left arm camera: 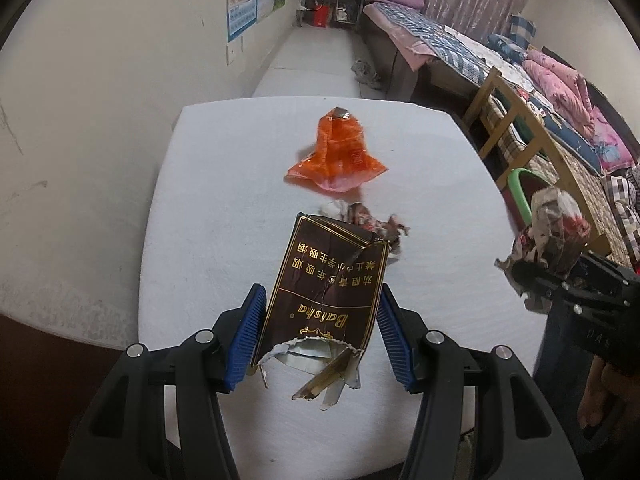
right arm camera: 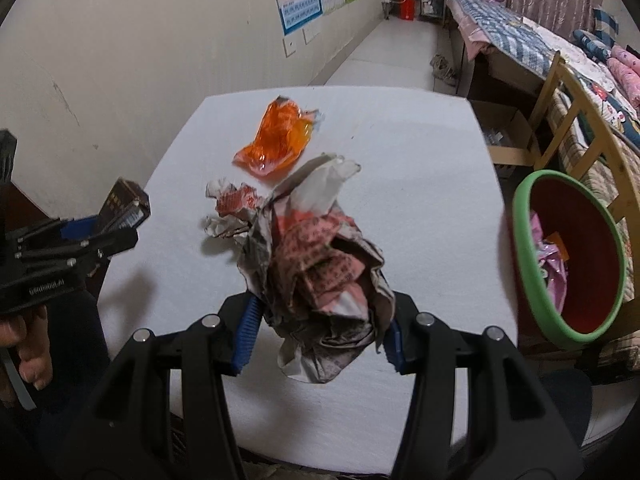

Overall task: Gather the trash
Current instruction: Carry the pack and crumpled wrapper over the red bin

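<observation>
My left gripper (left arm camera: 320, 316) is shut on a torn dark brown cigarette pack (left arm camera: 324, 292) and holds it above the white table (left arm camera: 200, 200); it also shows in the right wrist view (right arm camera: 122, 204). My right gripper (right arm camera: 320, 320) is shut on a crumpled wad of printed paper (right arm camera: 320, 264), seen at the right of the left wrist view (left arm camera: 552, 236). An orange plastic wrapper (left arm camera: 336, 152) (right arm camera: 276, 140) lies at the far middle of the table. A smaller crumpled paper scrap (left arm camera: 360, 216) (right arm camera: 232, 208) lies nearer.
A red bin with a green rim (right arm camera: 568, 256) stands right of the table and holds pink trash. A wooden bed frame (left arm camera: 520, 120) with bedding runs along the right. A white wall (left arm camera: 80, 120) is on the left.
</observation>
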The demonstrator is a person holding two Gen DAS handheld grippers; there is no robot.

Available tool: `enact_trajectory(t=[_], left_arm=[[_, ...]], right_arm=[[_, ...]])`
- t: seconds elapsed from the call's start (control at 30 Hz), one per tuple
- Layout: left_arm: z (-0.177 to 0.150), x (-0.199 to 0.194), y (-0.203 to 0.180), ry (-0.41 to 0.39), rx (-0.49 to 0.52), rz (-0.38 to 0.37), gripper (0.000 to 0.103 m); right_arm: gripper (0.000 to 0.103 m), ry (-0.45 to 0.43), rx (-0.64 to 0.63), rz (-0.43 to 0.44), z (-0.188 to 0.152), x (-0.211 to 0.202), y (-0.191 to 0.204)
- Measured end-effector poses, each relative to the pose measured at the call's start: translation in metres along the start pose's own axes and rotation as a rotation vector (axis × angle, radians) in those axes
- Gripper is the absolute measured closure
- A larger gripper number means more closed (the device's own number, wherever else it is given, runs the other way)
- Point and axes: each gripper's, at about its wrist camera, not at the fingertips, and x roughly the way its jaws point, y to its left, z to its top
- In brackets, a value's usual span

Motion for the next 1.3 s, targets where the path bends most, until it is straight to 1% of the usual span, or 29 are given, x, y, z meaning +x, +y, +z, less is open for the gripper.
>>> enact_trajectory(t=[0.17, 0.4, 0.63, 0.73, 0.97, 1.1, 1.3], left_arm=[[-0.003, -0.007, -0.015, -0.002, 0.03, 0.005, 0.05], [0.005, -0.015, -0.031, -0.023, 0.049, 0.014, 0.05], [0.013, -0.015, -0.052, -0.036, 0.062, -0.001, 0.05], [0.022, -0.012, -0.067, -0.042, 0.078, -0.015, 0.05], [0.045, -0.002, -0.113, -0.05, 0.137, -0.073, 0.05], [0.059, 0.004, -0.142, -0.056, 0.172, -0.129, 0.05], [0.077, 0.021, -0.196, -0.05, 0.218, -0.227, 0.05]], right_arm=[[0.054, -0.026, 0.014, 0.004, 0.003, -0.01, -0.008], [0.054, -0.043, 0.023, 0.013, 0.006, -0.016, -0.015], [0.054, -0.068, 0.054, -0.001, 0.01, -0.025, -0.039], [0.054, -0.083, 0.077, -0.02, 0.013, -0.032, -0.057], [0.054, -0.109, 0.15, -0.086, 0.014, -0.046, -0.116], [0.054, -0.124, 0.206, -0.122, 0.013, -0.056, -0.152], [0.054, -0.133, 0.261, -0.179, 0.011, -0.065, -0.205]])
